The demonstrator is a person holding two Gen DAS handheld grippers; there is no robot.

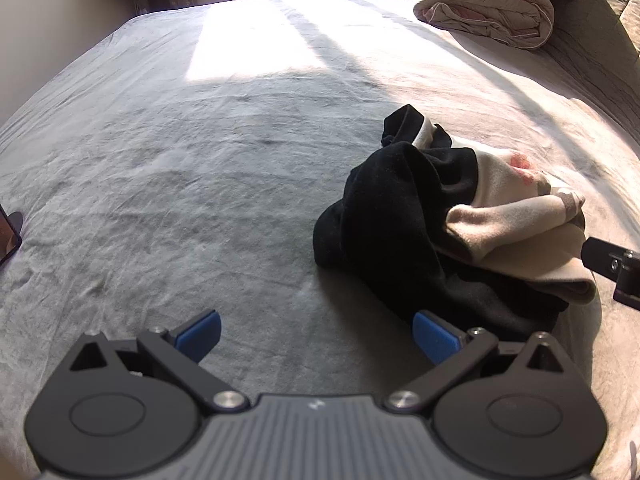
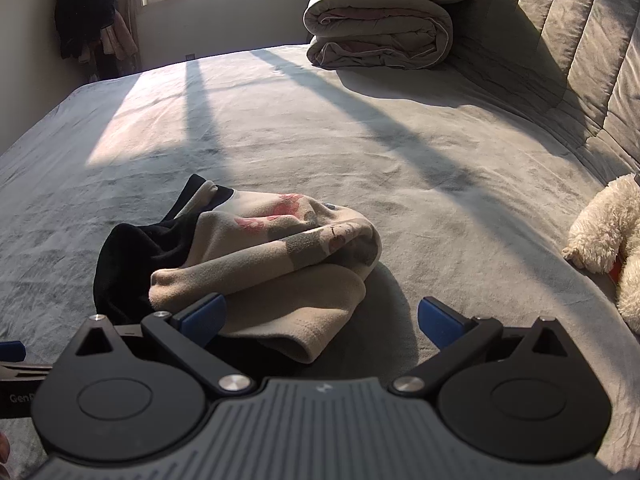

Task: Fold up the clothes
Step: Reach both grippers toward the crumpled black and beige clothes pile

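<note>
**Two matching black grippers with blue pads**

The left gripper (image 1: 316,334) had a grey ribbed body between two round black housings, each with a shallow circular recess. Black link arms ran forward from silver screws to blue-padded fingers (image 1: 200,334). A small white mark sat at the body's front edge. The right gripper (image 2: 320,322) was built alike, with blue pads (image 2: 440,326) and the same silver screws. Pale lettering on a black part at the lower left possibly began "Gen".
</note>
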